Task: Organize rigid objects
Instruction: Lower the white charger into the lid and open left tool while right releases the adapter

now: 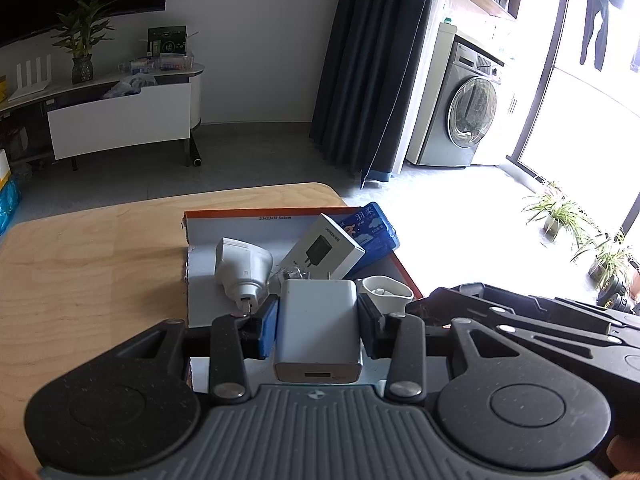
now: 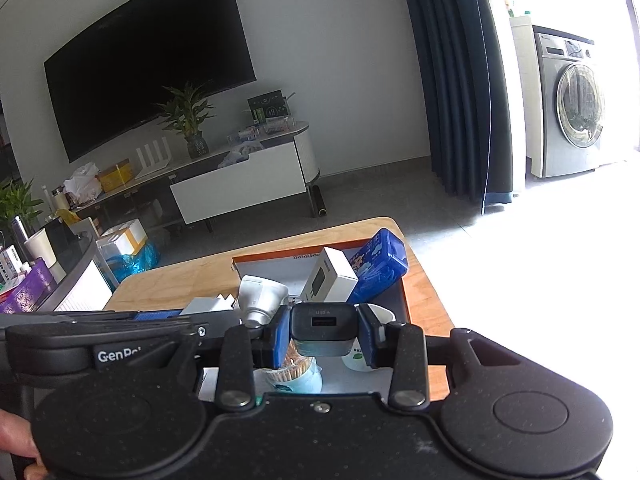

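On the wooden table (image 1: 100, 264) lies a shallow cardboard tray (image 1: 224, 216) with an orange rim and a pale inside, and most of the task's things are collected in it. At its far right corner a blue box (image 1: 378, 236) with a cartoon print leans over the rim, and a white charger package (image 1: 326, 250) with a picture of a black plug rests tilted against it. To the left, inside the tray, a white plug adapter (image 1: 240, 268) lies on its side with its metal pins toward the camera. Near the right wall of the tray stands a small white cup (image 1: 386, 288) with something pale inside that I cannot identify. In the right wrist view a round container of toothpicks (image 2: 294, 372) is seen in the near part of the tray, just under the gripper. The left gripper (image 1: 318, 320) pinches a white charger (image 1: 318, 328) between its blue pads, held above the tray with the USB port facing the camera. The right gripper (image 2: 324, 330) in the same way pinches a black charger (image 2: 323, 326), also above the tray, its USB port toward the lens. The two grippers are close beside each other.
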